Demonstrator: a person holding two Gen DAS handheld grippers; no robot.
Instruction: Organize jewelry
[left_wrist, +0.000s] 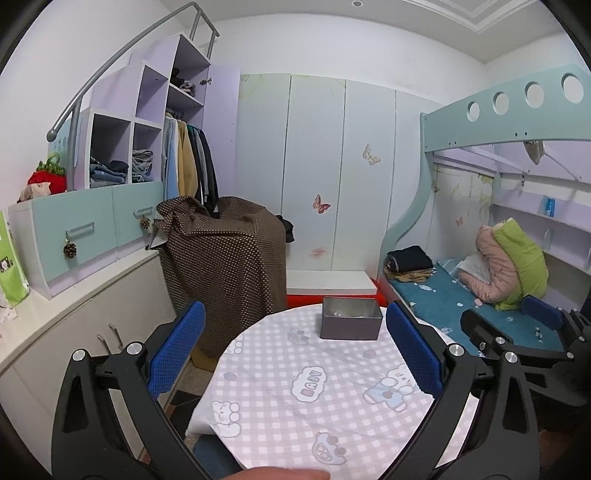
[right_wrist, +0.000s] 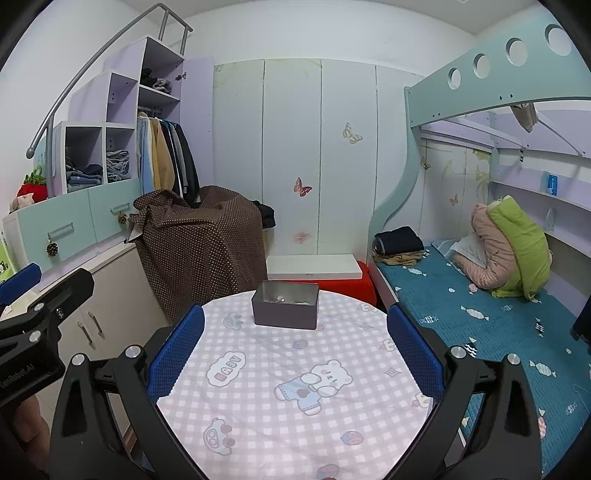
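A grey open box (left_wrist: 350, 323) stands at the far edge of a round table with a pink checked cloth (left_wrist: 295, 387). Small pale jewelry pieces (right_wrist: 280, 298) lie inside the box (right_wrist: 285, 309). My left gripper (left_wrist: 293, 354) is open and empty, held above the near part of the table, well short of the box. My right gripper (right_wrist: 295, 350) is open and empty, also above the table (right_wrist: 258, 406) and short of the box. The right gripper shows at the right edge of the left wrist view (left_wrist: 524, 339).
A bunk bed with a blue cover (right_wrist: 480, 314) runs along the right. A brown dotted cloth covers something (left_wrist: 225, 266) left of the table. White cabinets (left_wrist: 74, 332) stand on the left. A wardrobe (left_wrist: 314, 166) fills the back wall.
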